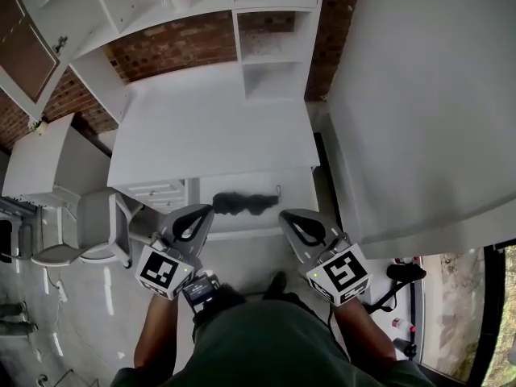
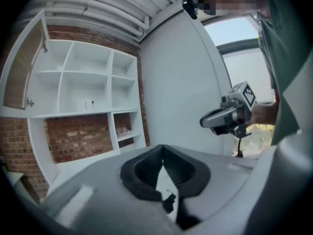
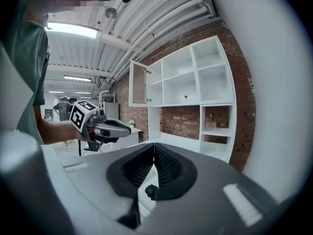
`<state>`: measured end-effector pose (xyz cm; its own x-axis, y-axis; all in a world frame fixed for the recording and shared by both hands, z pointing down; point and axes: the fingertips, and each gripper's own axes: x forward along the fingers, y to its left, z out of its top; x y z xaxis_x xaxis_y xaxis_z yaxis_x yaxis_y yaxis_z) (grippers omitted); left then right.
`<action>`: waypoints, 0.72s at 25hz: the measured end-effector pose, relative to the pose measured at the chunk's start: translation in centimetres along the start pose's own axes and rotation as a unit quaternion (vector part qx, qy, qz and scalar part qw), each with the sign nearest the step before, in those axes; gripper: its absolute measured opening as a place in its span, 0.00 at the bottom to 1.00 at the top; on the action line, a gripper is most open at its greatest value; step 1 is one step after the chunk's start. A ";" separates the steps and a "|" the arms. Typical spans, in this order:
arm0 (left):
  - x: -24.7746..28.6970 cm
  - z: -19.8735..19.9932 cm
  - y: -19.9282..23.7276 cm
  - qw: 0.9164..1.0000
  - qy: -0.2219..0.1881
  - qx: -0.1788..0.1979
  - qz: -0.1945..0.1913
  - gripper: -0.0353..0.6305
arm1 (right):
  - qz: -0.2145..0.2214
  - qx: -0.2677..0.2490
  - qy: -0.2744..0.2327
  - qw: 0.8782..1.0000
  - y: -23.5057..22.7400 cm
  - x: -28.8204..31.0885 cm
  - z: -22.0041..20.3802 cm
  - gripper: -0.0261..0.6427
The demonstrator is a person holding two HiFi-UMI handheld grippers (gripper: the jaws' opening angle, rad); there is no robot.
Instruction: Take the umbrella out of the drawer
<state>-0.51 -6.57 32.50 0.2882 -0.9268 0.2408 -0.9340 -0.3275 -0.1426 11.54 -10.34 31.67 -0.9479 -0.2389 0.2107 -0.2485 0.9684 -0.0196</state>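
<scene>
Currently the drawer [image 1: 300, 185] below the white desk [image 1: 210, 127] stands pulled out, so the opening step appears done; the removal itself is not yet begun, since the umbrella [image 1: 244, 203] lies inside the drawer, untouched. Both tools are held just short of the drawer front; the left gripper [image 1: 205, 210] and the right gripper [image 1: 285, 215] each have jaws pressed together with nothing between them. The umbrella is dark, folded compact, lying crosswise; a thin loop shows at its right end; finer detail is blurred.

text: none legible | brands, numbers, signs: none | marks: square code patterns on left cube [image 1: 159, 271], right cube [image 1: 342, 274], unreadable
</scene>
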 end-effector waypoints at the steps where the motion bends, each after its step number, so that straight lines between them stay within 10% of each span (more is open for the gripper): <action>1: 0.3 -0.1 0.1 1.000 0.003 -0.002 0.004 0.06 | 0.004 0.001 0.001 1.000 -0.4 0.2 -0.1 0.05; 18: 6.4 -2.8 7.1 0.999 0.002 -0.031 -0.034 0.06 | -0.018 0.014 0.041 0.999 -5.1 7.4 -0.8 0.05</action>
<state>-5.91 -14.28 35.73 0.3502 -0.9021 0.2521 -0.9239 -0.3769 -0.0654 5.98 -16.98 34.14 -0.9194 -0.2650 0.2907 -0.2876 0.9570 -0.0372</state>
